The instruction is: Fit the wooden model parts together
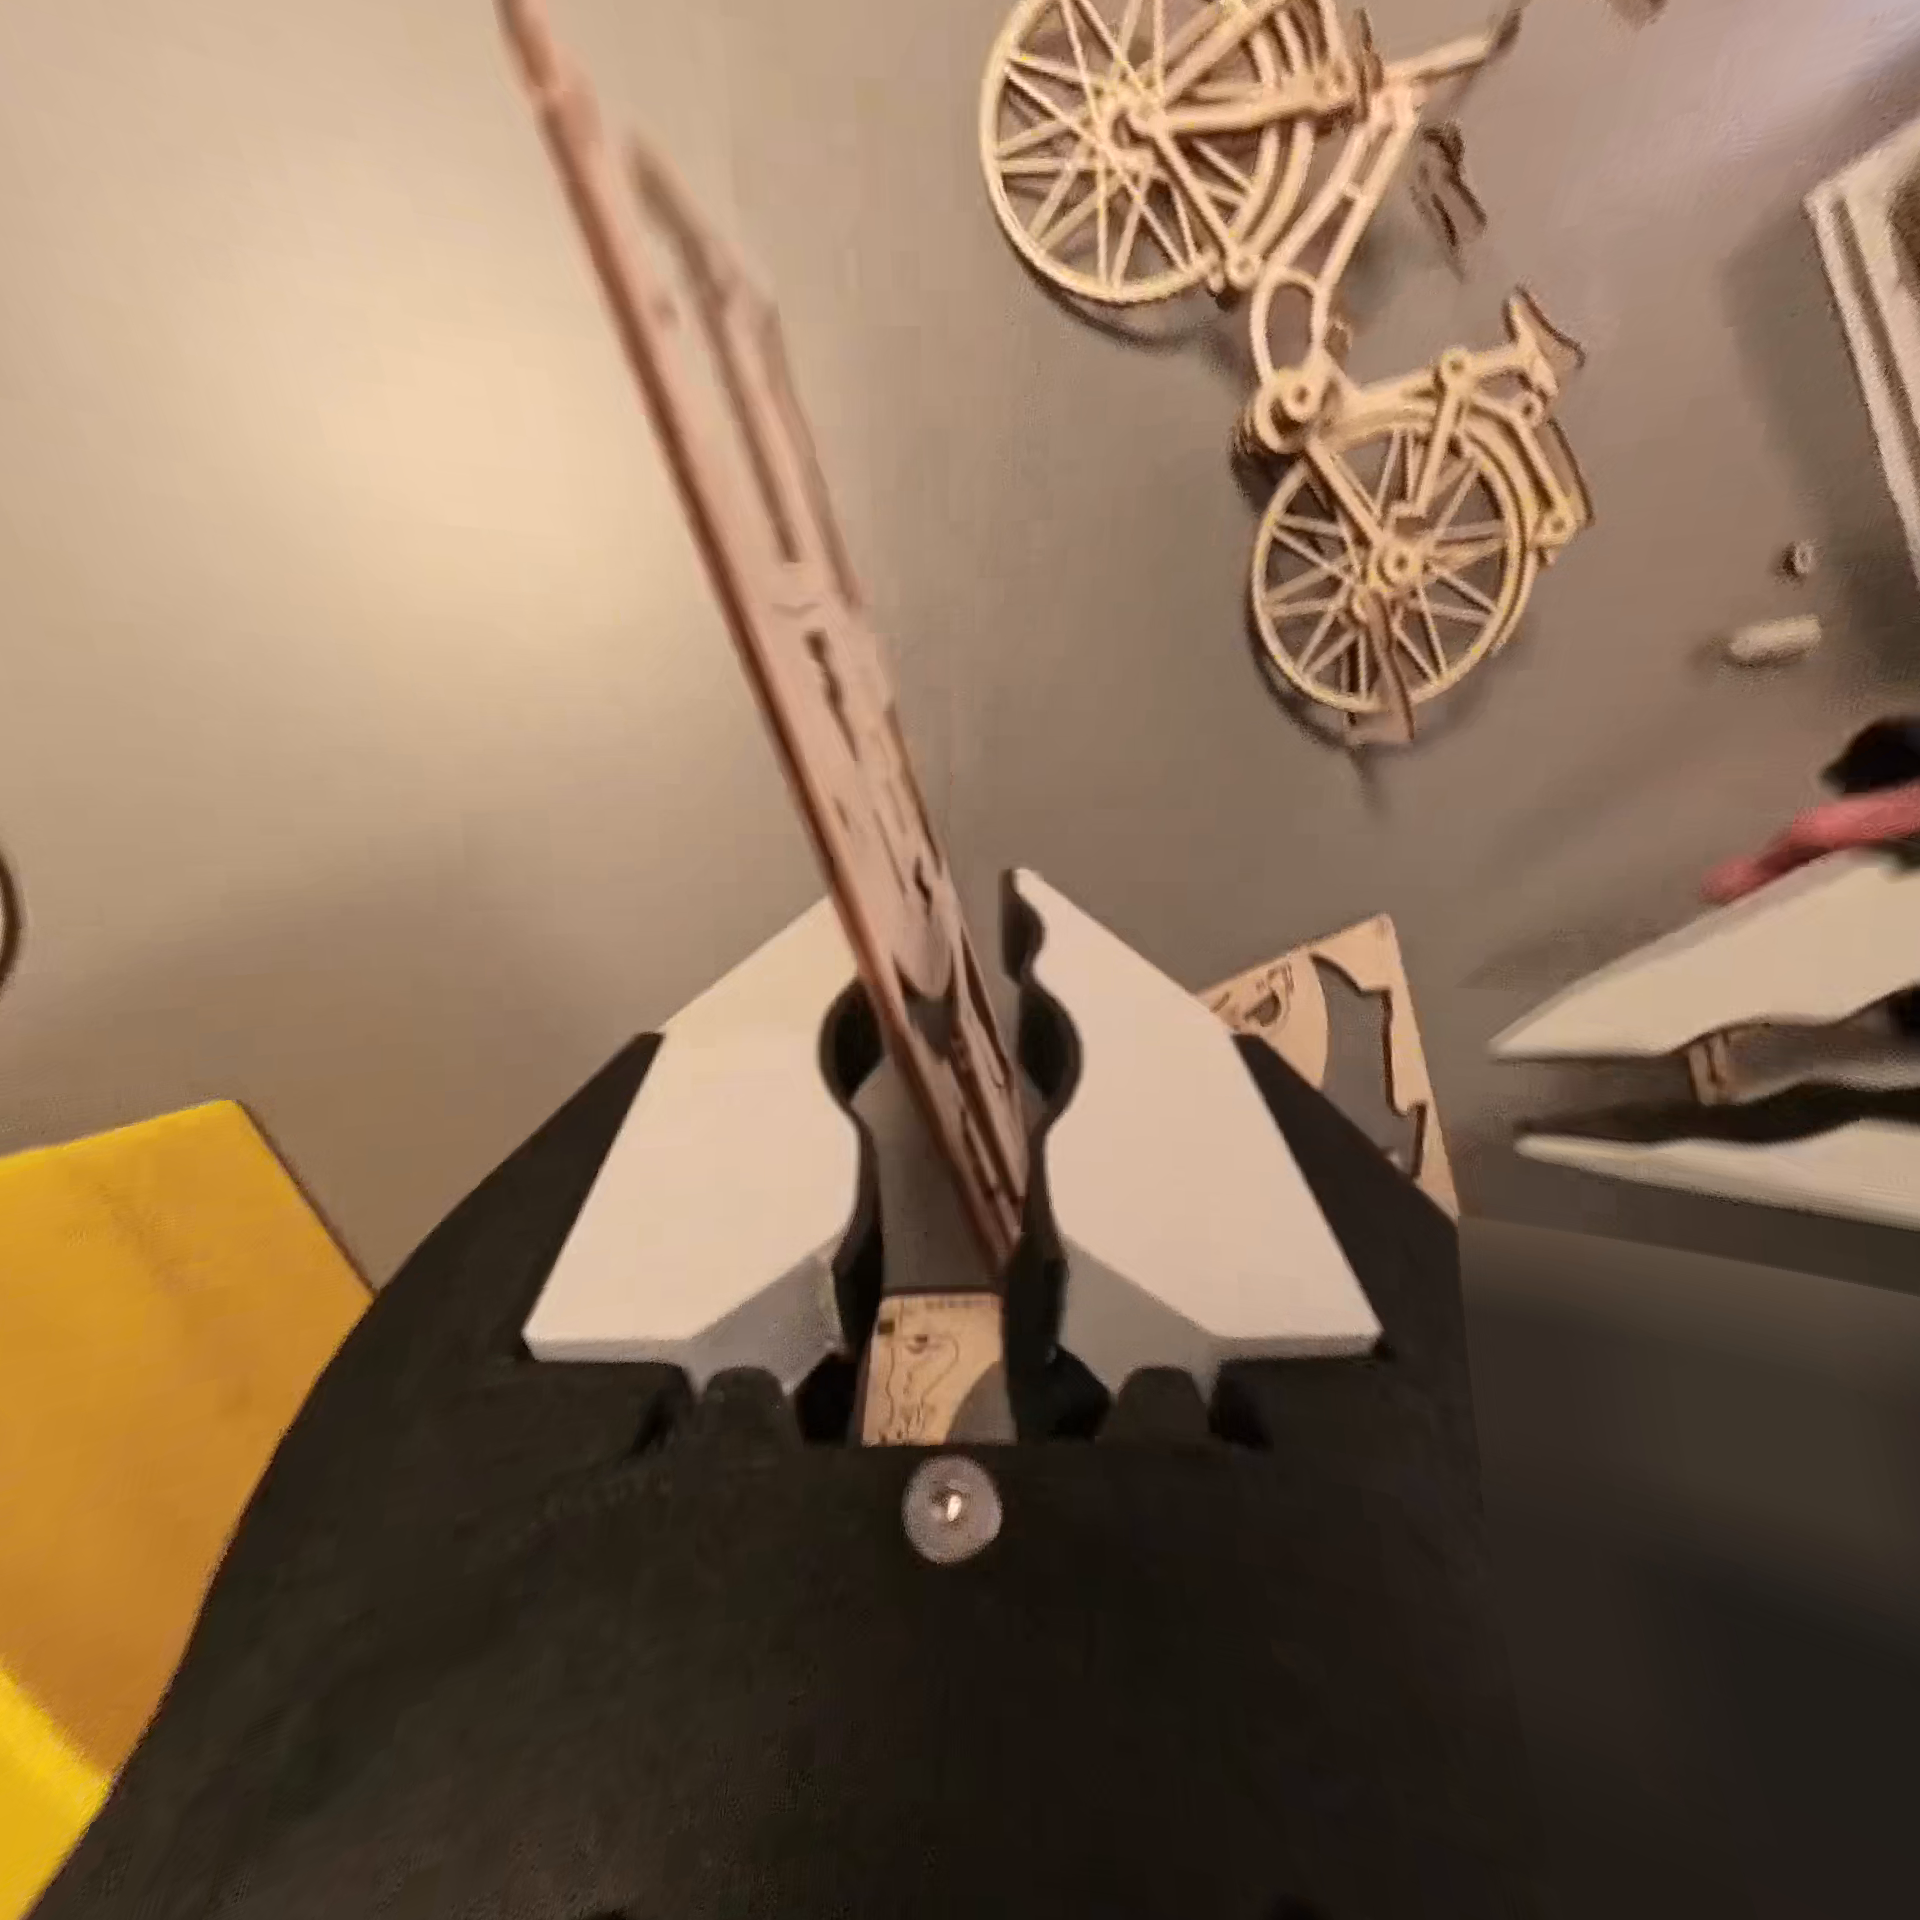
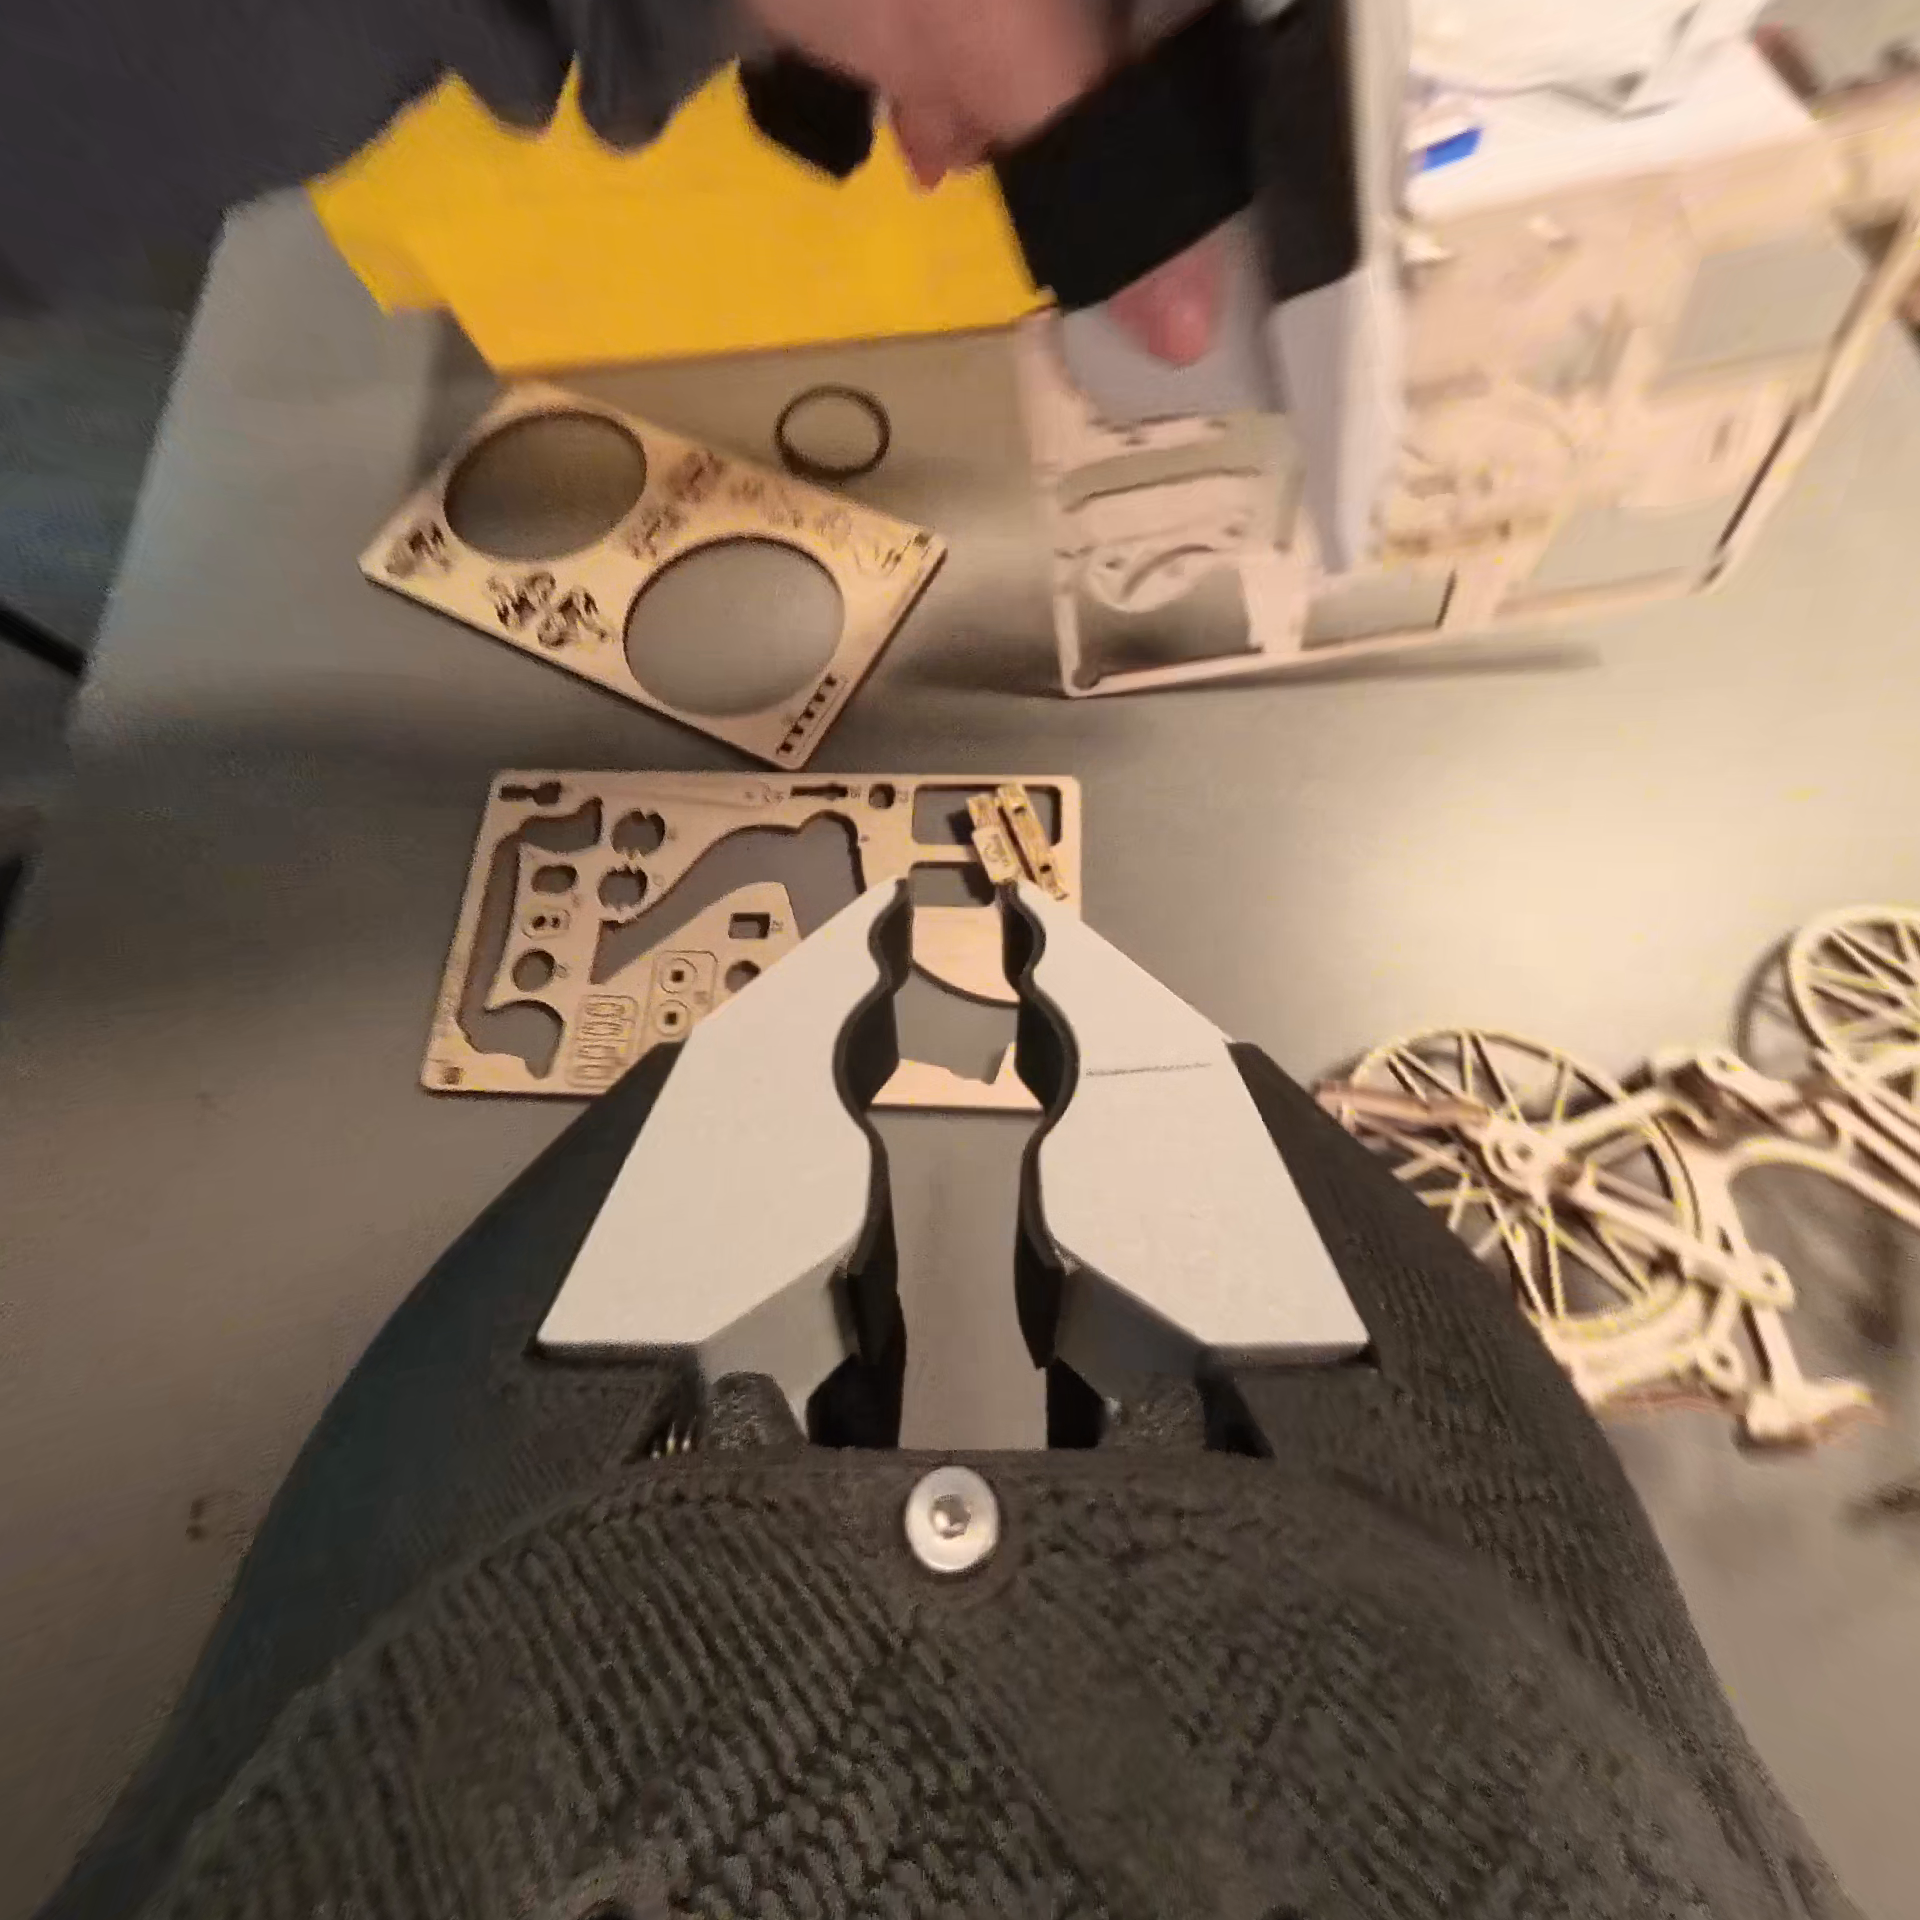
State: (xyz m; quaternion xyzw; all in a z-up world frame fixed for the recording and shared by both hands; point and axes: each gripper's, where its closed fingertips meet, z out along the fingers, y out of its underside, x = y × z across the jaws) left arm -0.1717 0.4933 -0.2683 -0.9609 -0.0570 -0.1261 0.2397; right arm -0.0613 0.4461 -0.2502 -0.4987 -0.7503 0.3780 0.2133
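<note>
Fingers of the left gripper [image 1: 940,1049] are clamped on a thin laser-cut plywood parts sheet [image 1: 748,499], held edge-on and tilted up off the grey table [image 1: 312,416]. Right gripper [image 2: 956,914] has its jaws parted with nothing between them, hovering over a flat plywood sheet with mostly punched-out parts [image 2: 644,935]; a small loose wooden piece [image 2: 1018,836] lies on that sheet just past the fingertips.

Progress, my read: mostly done. The pale wooden bicycle model [image 1: 1340,364] lies on its side on the table, both spoked wheels, frame and rear rack fitted. What's left looks like small add-on parts.

Count:
- bicycle models: 1
- parts sheets: 3 — one held, one under the right gripper, one with two big round cutouts [image 2: 665,571]
- dark ring [image 2: 831,431]: 1
- yellow box [image 2: 675,260]: 1
- loose pegs near the bike: at least 2, blurred
</note>
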